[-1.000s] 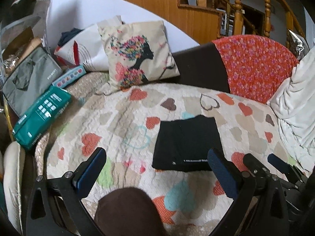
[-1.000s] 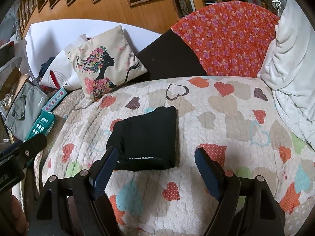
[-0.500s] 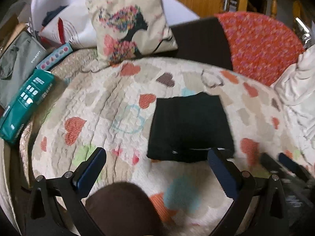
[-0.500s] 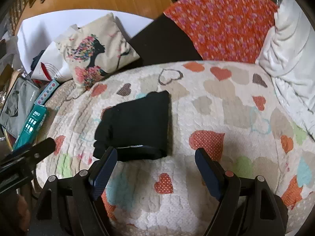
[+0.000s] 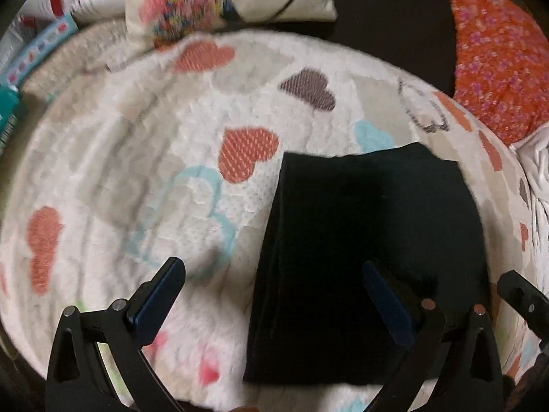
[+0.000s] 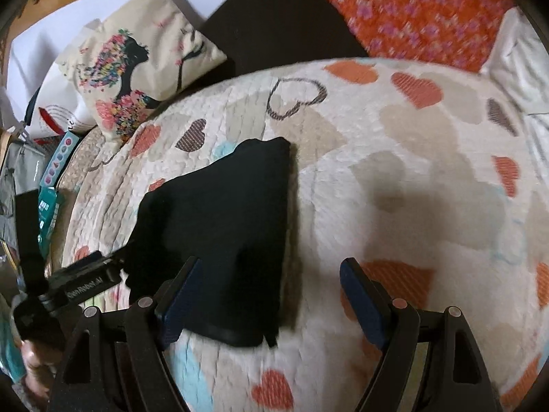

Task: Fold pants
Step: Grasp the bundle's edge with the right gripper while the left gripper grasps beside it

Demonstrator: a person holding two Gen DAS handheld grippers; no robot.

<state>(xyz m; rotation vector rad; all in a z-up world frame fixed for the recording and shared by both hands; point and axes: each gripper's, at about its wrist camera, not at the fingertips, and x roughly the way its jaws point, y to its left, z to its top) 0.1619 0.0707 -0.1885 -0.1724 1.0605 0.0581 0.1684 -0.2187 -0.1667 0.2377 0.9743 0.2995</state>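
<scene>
On the bed: cream quilt with coloured hearts (image 5: 144,158) under everything.
Far side: printed cushion (image 6: 137,68), orange floral fabric (image 6: 411,10).
Pants: black folded pants (image 5: 360,240) lie flat mid-quilt.
Left tool (image 5: 274,295): spread, empty, straddling the pants' left edge.
Right tool (image 6: 271,295): spread, empty, straddling their right edge.

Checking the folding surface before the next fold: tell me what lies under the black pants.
The folded black pants lie flat on the heart-patterned quilt, which shows on every side. Whatever the quilt covers, and the patch directly beneath the pants, cannot be seen.
</scene>
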